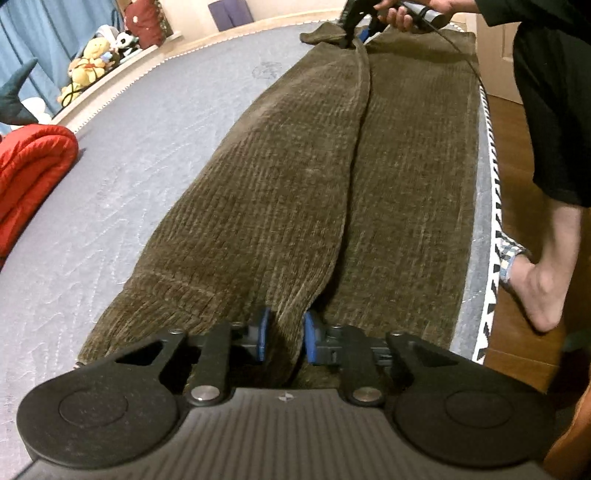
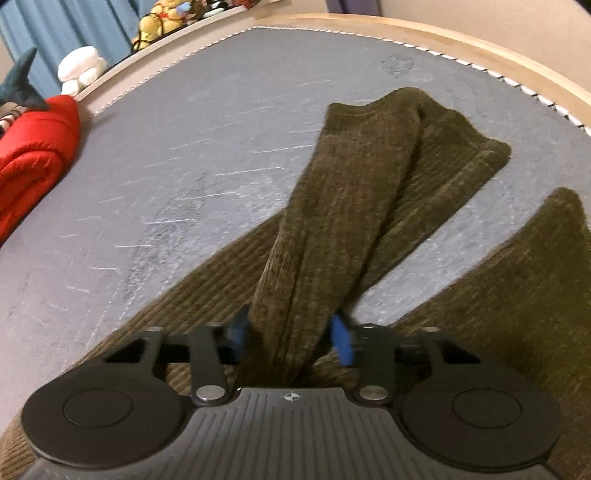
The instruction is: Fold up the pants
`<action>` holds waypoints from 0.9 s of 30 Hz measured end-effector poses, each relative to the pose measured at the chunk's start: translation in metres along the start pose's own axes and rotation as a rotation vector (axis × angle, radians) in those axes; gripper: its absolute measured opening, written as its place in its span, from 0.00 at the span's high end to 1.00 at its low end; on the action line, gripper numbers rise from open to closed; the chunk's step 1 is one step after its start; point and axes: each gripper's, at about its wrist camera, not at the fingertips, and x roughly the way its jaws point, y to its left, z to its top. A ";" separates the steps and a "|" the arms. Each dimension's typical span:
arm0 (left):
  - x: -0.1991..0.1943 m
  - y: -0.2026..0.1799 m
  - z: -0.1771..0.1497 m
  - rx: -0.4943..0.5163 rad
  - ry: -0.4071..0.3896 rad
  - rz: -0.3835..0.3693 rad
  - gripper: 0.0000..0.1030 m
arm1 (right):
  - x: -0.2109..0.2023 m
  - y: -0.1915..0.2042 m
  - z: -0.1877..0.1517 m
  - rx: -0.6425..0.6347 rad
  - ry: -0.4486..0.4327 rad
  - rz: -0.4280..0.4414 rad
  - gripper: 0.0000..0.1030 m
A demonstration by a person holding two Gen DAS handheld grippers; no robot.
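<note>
Olive-brown corduroy pants (image 1: 295,166) lie lengthwise on a grey mattress (image 1: 147,147), with one leg folded over the other. In the left wrist view my left gripper (image 1: 286,334) pinches a raised fold of the near end between its blue pads. At the far end a hand holds my right gripper (image 1: 352,33) down on the pants' edge. In the right wrist view the right gripper (image 2: 291,336) straddles a bunched ridge of the pants (image 2: 351,184) that fills the gap between its pads; beyond it the cloth lies rumpled on the mattress (image 2: 184,166).
A red quilt (image 1: 29,166) lies folded at the mattress's left side. Plush toys (image 1: 90,59) sit on a ledge by a blue curtain. A person's bare leg (image 1: 543,280) stands on the wooden floor (image 1: 517,177) right of the bed edge.
</note>
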 end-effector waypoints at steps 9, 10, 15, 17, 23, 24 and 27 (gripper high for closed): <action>-0.036 0.010 -0.003 -0.022 -0.088 0.066 0.93 | -0.059 -0.034 -0.004 0.187 -0.064 0.080 0.87; -0.044 0.012 -0.005 -0.012 -0.103 0.079 0.93 | -0.067 -0.036 -0.004 0.198 -0.063 0.085 0.88; -0.095 0.021 -0.028 -0.054 -0.194 0.034 0.93 | -0.132 -0.053 -0.035 0.224 -0.013 0.065 0.90; -0.100 0.021 -0.037 -0.069 -0.156 -0.042 0.93 | -0.150 -0.061 -0.059 0.201 0.044 0.029 0.88; -0.094 0.003 -0.040 -0.008 -0.015 -0.205 0.86 | -0.165 -0.112 -0.092 0.246 0.132 -0.125 0.78; -0.102 0.008 -0.034 -0.031 -0.063 -0.214 0.84 | -0.171 -0.121 -0.086 0.281 0.081 -0.127 0.75; -0.126 0.027 -0.015 -0.104 -0.225 -0.188 0.55 | -0.180 -0.130 -0.064 0.293 -0.029 -0.069 0.55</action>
